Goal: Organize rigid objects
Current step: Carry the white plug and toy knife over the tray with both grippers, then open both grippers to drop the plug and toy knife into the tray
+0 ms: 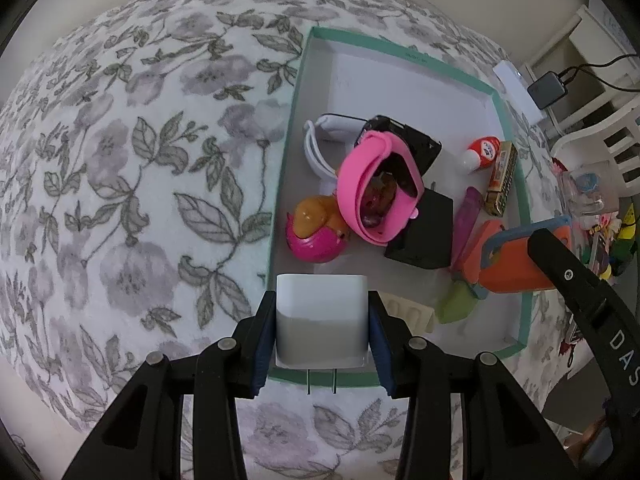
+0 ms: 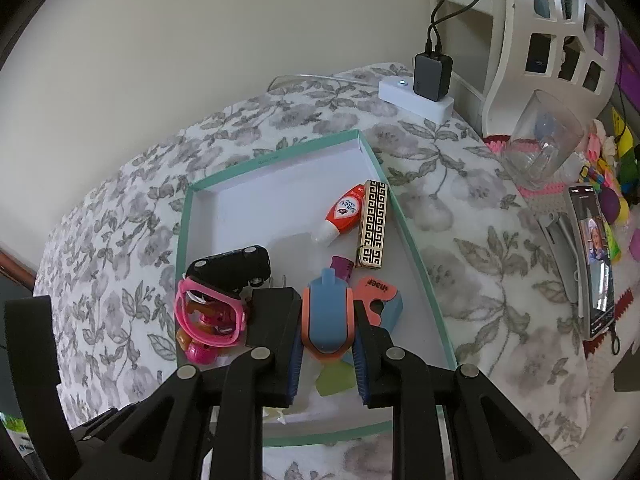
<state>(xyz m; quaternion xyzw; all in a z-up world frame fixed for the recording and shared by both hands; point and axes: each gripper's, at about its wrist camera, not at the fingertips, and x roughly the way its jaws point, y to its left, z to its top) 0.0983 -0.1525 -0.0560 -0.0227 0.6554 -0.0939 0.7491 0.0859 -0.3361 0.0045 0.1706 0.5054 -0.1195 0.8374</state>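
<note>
My left gripper (image 1: 322, 320) is shut on a white plug charger (image 1: 321, 312), prongs toward me, held over the near edge of the teal-rimmed box (image 1: 294, 120). My right gripper (image 2: 327, 344) is shut on an orange and blue gadget (image 2: 328, 316), held above the box (image 2: 182, 232); it also shows in the left wrist view (image 1: 516, 256). In the box lie pink goggles (image 1: 376, 188), a black toy car (image 2: 232, 266), a black cube charger (image 1: 424, 236), a pink ball toy (image 1: 314, 232), a red and white bottle (image 2: 342, 214) and a gold patterned case (image 2: 372, 226).
The box sits on a floral cloth (image 1: 140, 160). A white power strip with a dark adapter (image 2: 432, 76) is at the back. A glass (image 2: 540, 140), a phone on a stand (image 2: 596, 264), bright toys and a white chair (image 2: 552, 20) are to the right.
</note>
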